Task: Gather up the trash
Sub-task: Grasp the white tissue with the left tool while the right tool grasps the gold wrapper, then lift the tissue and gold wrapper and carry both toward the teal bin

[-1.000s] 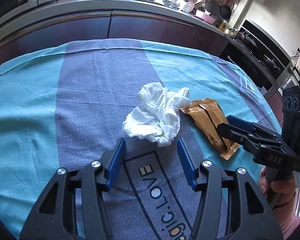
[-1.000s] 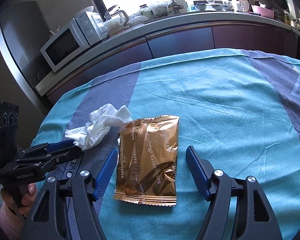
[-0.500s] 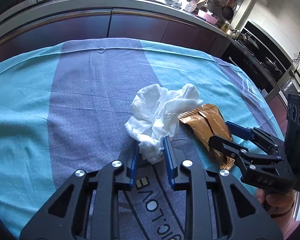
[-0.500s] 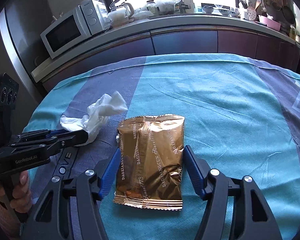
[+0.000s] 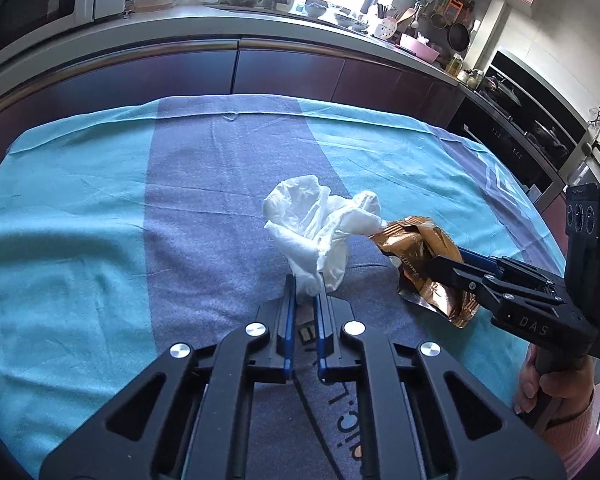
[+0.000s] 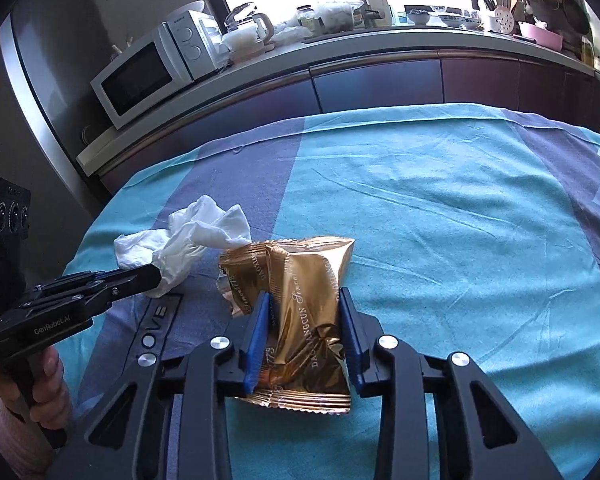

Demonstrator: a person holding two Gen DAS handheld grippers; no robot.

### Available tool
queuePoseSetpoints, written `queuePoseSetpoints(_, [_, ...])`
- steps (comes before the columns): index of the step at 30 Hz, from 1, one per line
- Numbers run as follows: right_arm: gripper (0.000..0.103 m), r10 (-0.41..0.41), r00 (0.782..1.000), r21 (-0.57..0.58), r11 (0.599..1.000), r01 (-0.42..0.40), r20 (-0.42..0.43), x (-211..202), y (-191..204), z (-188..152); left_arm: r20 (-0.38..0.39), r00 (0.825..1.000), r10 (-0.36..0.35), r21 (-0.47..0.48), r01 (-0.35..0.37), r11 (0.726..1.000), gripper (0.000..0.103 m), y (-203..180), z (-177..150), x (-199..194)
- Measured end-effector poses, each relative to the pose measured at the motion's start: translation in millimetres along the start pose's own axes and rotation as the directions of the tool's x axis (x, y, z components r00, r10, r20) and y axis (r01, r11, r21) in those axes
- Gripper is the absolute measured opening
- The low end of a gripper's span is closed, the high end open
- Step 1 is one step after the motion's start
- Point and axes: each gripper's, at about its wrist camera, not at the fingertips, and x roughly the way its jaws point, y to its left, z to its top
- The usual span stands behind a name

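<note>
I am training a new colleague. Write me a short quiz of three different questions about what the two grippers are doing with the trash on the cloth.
1. True or false: the left gripper is shut on the white tissue.
2. What does the right gripper squeeze? A) a tissue B) the gold wrapper C) a cup
3. Fill in: both pieces of trash lie on a blue and ____ cloth.

Key: 1 true; 2 B; 3 turquoise. The right jaws have just been closing, and the wrapper crumples between the pads.

A crumpled white tissue (image 5: 320, 228) touches a buckled gold foil snack packet (image 6: 300, 300) on the cloth.
</note>
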Motion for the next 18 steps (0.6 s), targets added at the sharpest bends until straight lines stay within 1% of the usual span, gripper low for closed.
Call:
queuePoseSetpoints(5, [0.032,0.032,0.999,0.001,0.999,-0.032,0.013,-4,7,-2,0.031,0.999,0.02,-0.013,-0.02,1.0,0.008,13,-8,-20])
queuePoseSetpoints(11, [0.032,0.074,0.997,0.012,0.997,-0.074,0.029,-10,15,-4,0.052,0.998,0.025,-0.051,-0.022,0.998,0.008,33,-20,-46])
queuePoseSetpoints(18, [0.032,0.119,0.992,-0.017,0.993,-0.119,0.036,-14,35,-6,0.077,0.996,0.045,-0.089,-0.038,0.995,0.008,56,-38,-76])
